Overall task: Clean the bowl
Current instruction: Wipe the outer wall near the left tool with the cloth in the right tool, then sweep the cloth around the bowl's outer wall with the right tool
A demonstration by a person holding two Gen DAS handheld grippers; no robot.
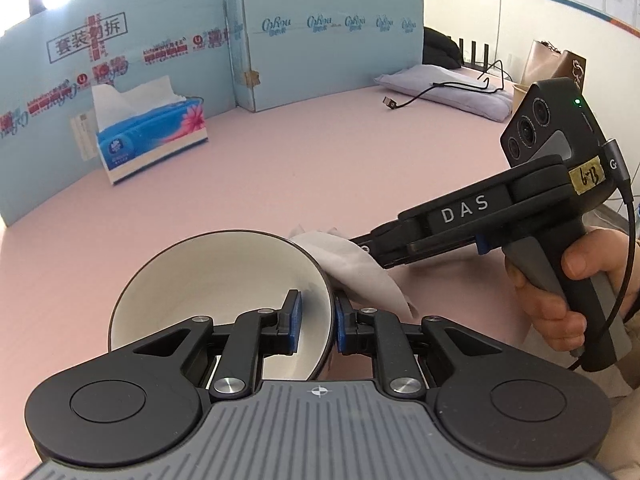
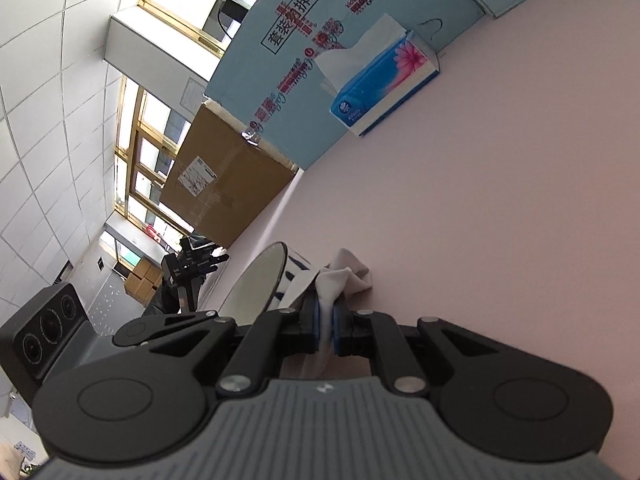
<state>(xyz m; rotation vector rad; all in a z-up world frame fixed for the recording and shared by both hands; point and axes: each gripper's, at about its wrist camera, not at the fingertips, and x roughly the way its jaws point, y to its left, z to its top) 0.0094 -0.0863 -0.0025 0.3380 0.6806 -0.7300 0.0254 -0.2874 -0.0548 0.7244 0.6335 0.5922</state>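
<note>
My left gripper (image 1: 316, 322) clamps the tilted bowl (image 1: 208, 280) by its rim, mouth facing left (near edge hidden); right gripper (image 2: 326, 330) pinches the tissue (image 2: 340, 276).

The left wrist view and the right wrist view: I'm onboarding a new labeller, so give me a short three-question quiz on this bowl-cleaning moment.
1. True or false: the left tool grips the bowl by its rim, one pad inside and one outside.
2. What is the right tool holding? A) a sponge B) a white tissue C) a spoon
3. Fill in: the tissue box stands on the pink table against the light ____ cardboard panels.

Key
1. True.
2. B: the white tissue is pinched in its jaws, beside the bowl's outer wall.
3. Blue.
</note>
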